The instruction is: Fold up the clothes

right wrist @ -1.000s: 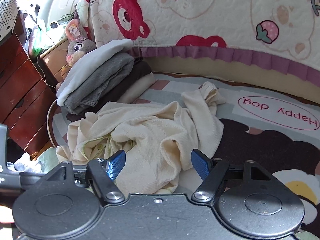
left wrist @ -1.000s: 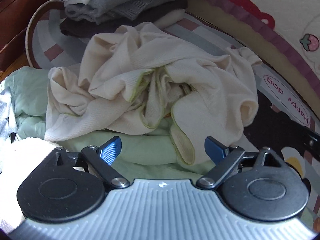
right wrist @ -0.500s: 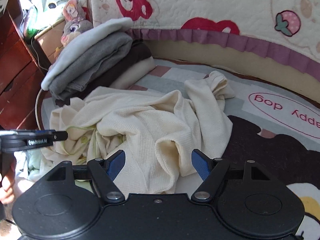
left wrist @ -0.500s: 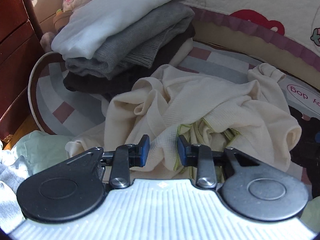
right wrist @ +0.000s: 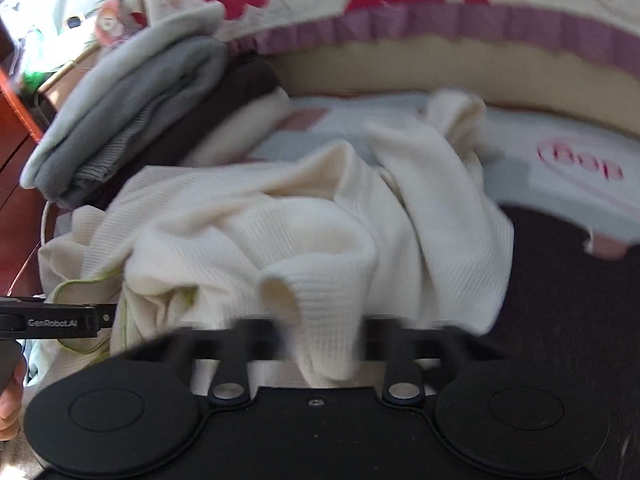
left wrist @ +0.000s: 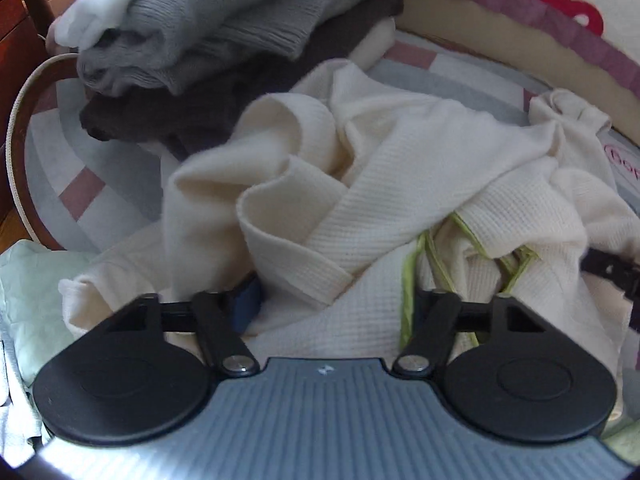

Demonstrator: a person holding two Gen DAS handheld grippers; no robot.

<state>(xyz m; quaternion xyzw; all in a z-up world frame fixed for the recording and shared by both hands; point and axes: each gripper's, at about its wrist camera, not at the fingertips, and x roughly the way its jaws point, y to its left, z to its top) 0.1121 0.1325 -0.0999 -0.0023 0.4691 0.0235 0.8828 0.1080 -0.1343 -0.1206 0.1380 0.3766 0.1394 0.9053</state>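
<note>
Cream garment (left wrist: 400,184) lies crumpled on the rug (left wrist: 72,148), just beside the folded stack (left wrist: 208,40) at far left. Left claw (left wrist: 328,304) clenched on its near edge; right claw (right wrist: 320,344) has just closed on a fold at the near right. Garment's bulk lies ahead of both.

Crumpled garment (left wrist: 400,184) before folded stack (left wrist: 224,40)

Left tongs (left wrist: 324,304): black links, blue pads, ribbed grey body; right tongs (right wrist: 320,344) black.
</note>
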